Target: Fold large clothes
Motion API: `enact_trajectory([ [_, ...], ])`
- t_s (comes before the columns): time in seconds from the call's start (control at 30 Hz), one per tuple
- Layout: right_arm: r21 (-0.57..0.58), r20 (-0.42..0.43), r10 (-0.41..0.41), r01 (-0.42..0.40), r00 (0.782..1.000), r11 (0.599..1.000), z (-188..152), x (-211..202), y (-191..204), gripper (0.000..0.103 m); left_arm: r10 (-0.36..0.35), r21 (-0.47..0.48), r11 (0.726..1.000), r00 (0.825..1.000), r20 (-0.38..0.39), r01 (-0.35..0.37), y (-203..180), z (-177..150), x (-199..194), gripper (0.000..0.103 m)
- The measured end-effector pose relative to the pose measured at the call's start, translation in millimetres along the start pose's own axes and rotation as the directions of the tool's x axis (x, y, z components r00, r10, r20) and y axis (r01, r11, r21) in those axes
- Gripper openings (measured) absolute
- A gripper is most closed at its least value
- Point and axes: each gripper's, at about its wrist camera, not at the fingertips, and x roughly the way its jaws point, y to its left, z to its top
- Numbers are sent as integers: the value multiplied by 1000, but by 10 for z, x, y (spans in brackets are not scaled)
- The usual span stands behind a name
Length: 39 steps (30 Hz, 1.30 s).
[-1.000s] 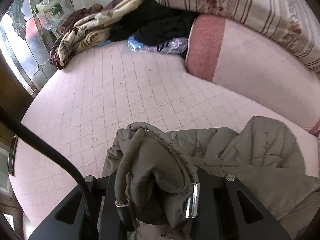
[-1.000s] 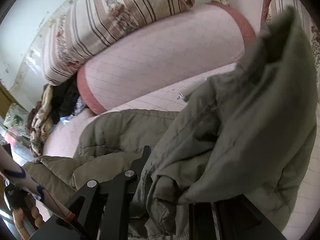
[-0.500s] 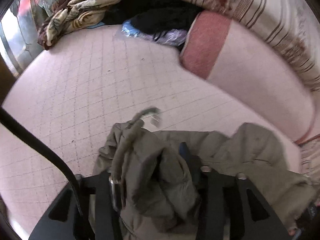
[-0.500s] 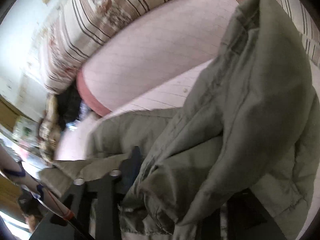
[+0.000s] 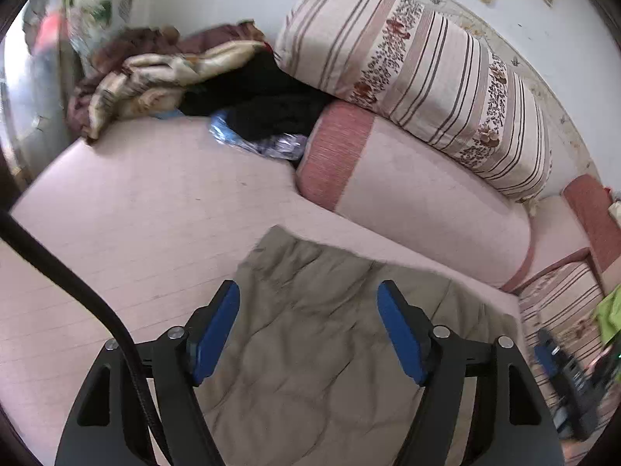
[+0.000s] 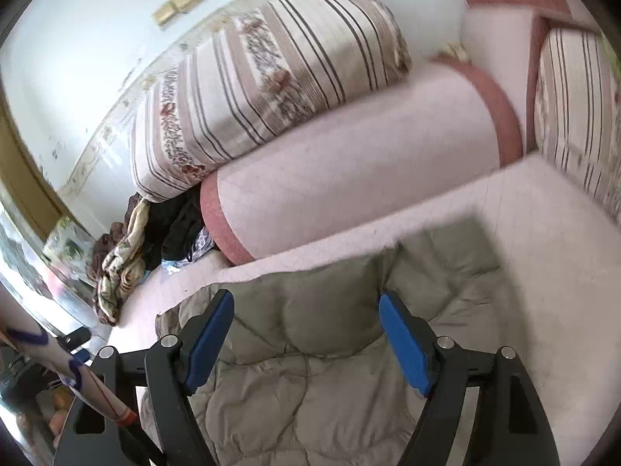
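Note:
An olive-grey quilted jacket (image 5: 310, 330) lies folded flat on the pink quilted sofa seat (image 5: 155, 202). My left gripper (image 5: 308, 326) is open and empty, held above the jacket with its blue pads (image 5: 215, 326) spread wide. The jacket also shows in the right wrist view (image 6: 310, 349), lying flat on the seat (image 6: 543, 272). My right gripper (image 6: 306, 334) is open and empty above it, its blue pads (image 6: 403, 345) apart.
A pink bolster with red ends (image 5: 419, 190) and a striped floral cushion (image 5: 427, 70) line the sofa back. A heap of blankets and dark clothes (image 5: 202, 81) sits at the far left end. A second striped cushion (image 6: 574, 108) stands at the right.
Both grippers were shut on bunched jacket fabric and have let go. The jacket now lies flat on the seat and both grippers have lifted away open.

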Motion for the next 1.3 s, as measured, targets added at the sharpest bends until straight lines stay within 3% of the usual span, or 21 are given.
enact_trajectory([
  [0.1,-102,-20,-70,68,997,993,-109,42,182,79,67,4,998,997,25,-67,90,-340,-110,78],
  [0.17,-142,-55,-88,79,995,987,-209,193,293,71,90,-1,996,996,22,-90,178,-559,-115,78],
  [0.27,-147,-104,-89,73,991,986,-312,485,421,63,107,-5,994,994,-17,-107,290,-879,-17,78],
  [0.47,-194,-141,-58,30,988,981,-446,1024,861,62,134,-35,990,991,-17,-135,453,-1210,120,78],
  [0.67,-272,-134,-232,189,964,944,-428,1780,1052,62,148,4,989,988,-34,-148,505,-1325,314,78],
  [0.9,-231,-161,-317,277,934,933,-333,2391,749,67,163,27,986,986,-42,-162,609,-1339,458,79],
  [1.07,-223,-175,-320,279,931,934,-282,2590,688,70,108,-17,994,992,-60,-109,704,-1300,428,81],
  [1.17,-233,-197,-327,280,924,931,-259,2615,697,71,113,-17,993,992,-48,-114,694,-1292,374,80],
  [1.27,-299,-189,-378,313,906,901,-205,2550,863,71,120,-9,993,992,-32,-121,678,-1290,291,80],
  [1.3,-333,-149,-394,329,907,884,-172,2414,975,71,118,-11,993,993,-25,-118,685,-1283,260,80],
])
